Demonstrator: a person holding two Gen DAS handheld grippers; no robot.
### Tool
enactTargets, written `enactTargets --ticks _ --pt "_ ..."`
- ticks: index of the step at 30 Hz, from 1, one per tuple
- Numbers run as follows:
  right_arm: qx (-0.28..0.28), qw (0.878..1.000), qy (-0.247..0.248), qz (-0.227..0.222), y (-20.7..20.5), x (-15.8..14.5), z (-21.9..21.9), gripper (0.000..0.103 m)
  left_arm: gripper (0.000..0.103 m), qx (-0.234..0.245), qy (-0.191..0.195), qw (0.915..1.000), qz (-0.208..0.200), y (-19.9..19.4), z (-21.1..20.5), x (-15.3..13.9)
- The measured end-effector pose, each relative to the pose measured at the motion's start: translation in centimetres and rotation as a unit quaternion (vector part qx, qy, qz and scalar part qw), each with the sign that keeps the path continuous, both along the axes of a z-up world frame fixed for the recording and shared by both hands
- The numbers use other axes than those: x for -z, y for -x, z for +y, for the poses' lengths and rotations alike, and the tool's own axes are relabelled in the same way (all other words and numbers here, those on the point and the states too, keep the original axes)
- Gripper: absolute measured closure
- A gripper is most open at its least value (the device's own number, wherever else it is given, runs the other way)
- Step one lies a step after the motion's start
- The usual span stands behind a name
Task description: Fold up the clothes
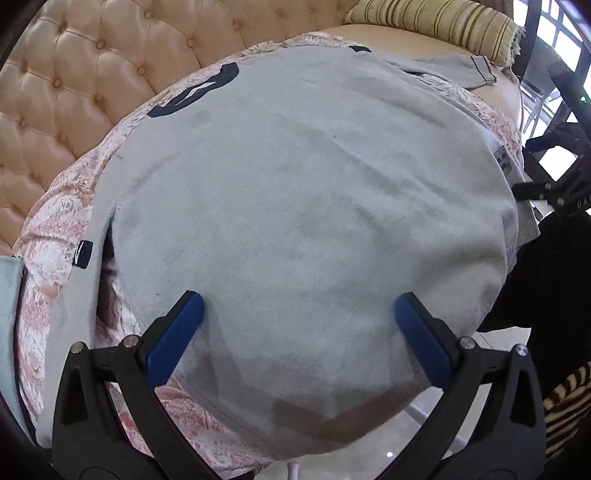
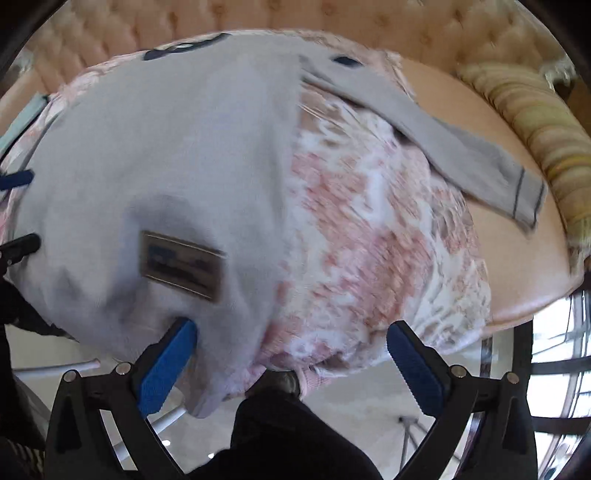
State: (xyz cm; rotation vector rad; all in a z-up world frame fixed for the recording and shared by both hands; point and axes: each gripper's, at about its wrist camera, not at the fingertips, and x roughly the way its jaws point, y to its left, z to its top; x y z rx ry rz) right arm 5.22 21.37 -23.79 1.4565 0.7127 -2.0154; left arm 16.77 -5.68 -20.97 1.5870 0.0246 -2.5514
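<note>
A light grey sweatshirt [image 1: 295, 192] with dark patches lies spread on a pink floral cover [image 1: 48, 236] over a tufted sofa. My left gripper [image 1: 299, 314] hovers open above the sweatshirt's near hem, nothing between its blue pads. In the right wrist view the sweatshirt [image 2: 166, 166] fills the left half, a rectangular label [image 2: 181, 264] showing on it, and one sleeve [image 2: 443, 147] stretches to the right across the floral cover [image 2: 369, 229]. My right gripper [image 2: 291, 336] stands open over the sweatshirt's right edge and the cover, holding nothing. The left gripper's finger [image 2: 16, 179] shows at the far left.
Tufted beige sofa back [image 1: 74, 92] behind the garment. A striped yellow cushion [image 1: 436, 22] lies at the far right of the seat. A person's dark-clothed leg [image 2: 288, 435] stands below the sofa edge. Tiled floor and window frames [image 2: 554, 350] to the right.
</note>
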Motion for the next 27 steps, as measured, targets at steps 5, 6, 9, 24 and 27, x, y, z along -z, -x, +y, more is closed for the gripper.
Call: enactTargets --ticks 5,6,9,24,27 --pt "0.013 0.995 -0.097 0.023 -1.2 0.2 1.5 0.0 0.0 -0.018 -0.005 0.9998 -0.008 -1.0 -0.3 -0.5" --pt "0.013 0.996 -0.088 0.03 -1.6 -0.5 1.5 0.0 0.0 -0.022 0.001 0.9997 -0.005 -1.1 -0.1 -0.9" --pt "0.0 0.998 -0.016 0.064 -2.9 -4.0 -0.2 0.0 0.0 -0.025 0.015 0.9995 0.01 -1.3 0.4 -2.3" --pt "-0.021 0.997 0.048 0.055 -1.8 -5.4 -1.0 0.0 0.0 -0.064 -0.002 0.9979 -0.013 -0.4 -2.1 -1.9" --pt "-0.036 0.992 0.087 0.081 -0.7 -7.2 -3.7 0.0 0.0 -0.067 0.021 0.9974 0.016 1.0 -2.4 -3.4"
